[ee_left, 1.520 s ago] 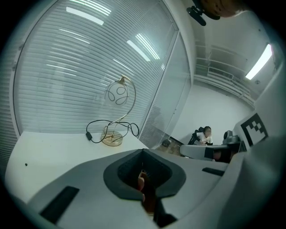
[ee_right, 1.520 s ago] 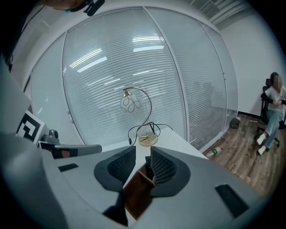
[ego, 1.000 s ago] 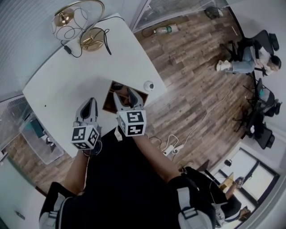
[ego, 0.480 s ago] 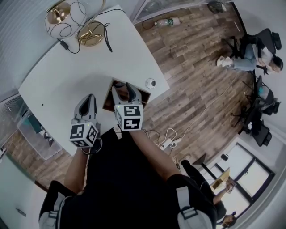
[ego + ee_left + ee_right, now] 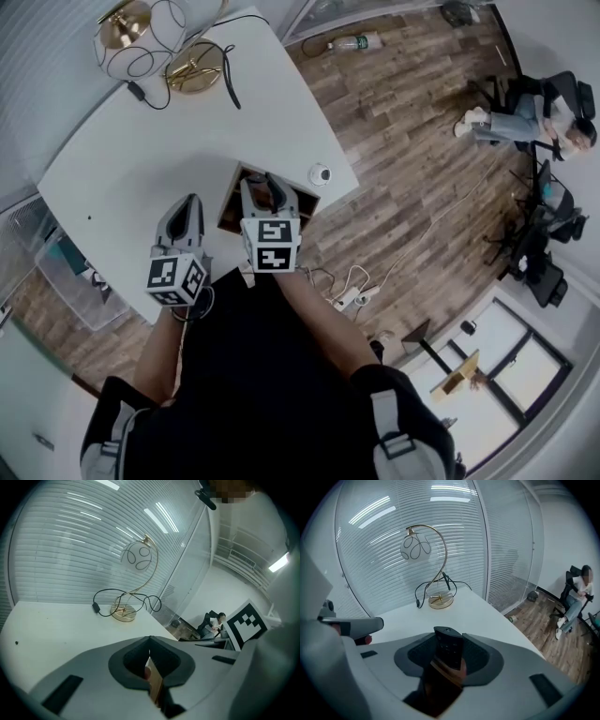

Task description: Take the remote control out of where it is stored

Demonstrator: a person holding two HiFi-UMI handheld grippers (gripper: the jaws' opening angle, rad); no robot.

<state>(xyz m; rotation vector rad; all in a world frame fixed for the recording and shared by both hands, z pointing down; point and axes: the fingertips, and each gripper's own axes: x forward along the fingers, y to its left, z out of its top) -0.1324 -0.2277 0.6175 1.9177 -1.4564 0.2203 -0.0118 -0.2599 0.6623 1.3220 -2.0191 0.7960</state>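
Note:
A black remote control (image 5: pixel 449 651) stands on end in the open wooden drawer (image 5: pixel 306 201) at the front edge of the white table (image 5: pixel 159 141). My right gripper (image 5: pixel 449 644) reaches down into that drawer (image 5: pixel 440 691). Its jaws have just been closing, and the remote now fills the gap between the pads. In the head view the right gripper (image 5: pixel 267 192) sits over the drawer with a dark shape between its fingers. My left gripper (image 5: pixel 185 208) hovers over the tabletop left of the drawer, its jaws together (image 5: pixel 150 639) and holding nothing.
A gold lamp with a glass globe (image 5: pixel 141 42) and its black cable stand at the table's far side. A small white round device (image 5: pixel 320 174) sits on the table corner right of the drawer. A power strip (image 5: pixel 352 298) lies on the wooden floor. A person sits far right (image 5: pixel 525 117).
My right gripper has sunk into the drawer and its jaws have drawn in around the remote. The left gripper has dropped slightly beside the drawer.

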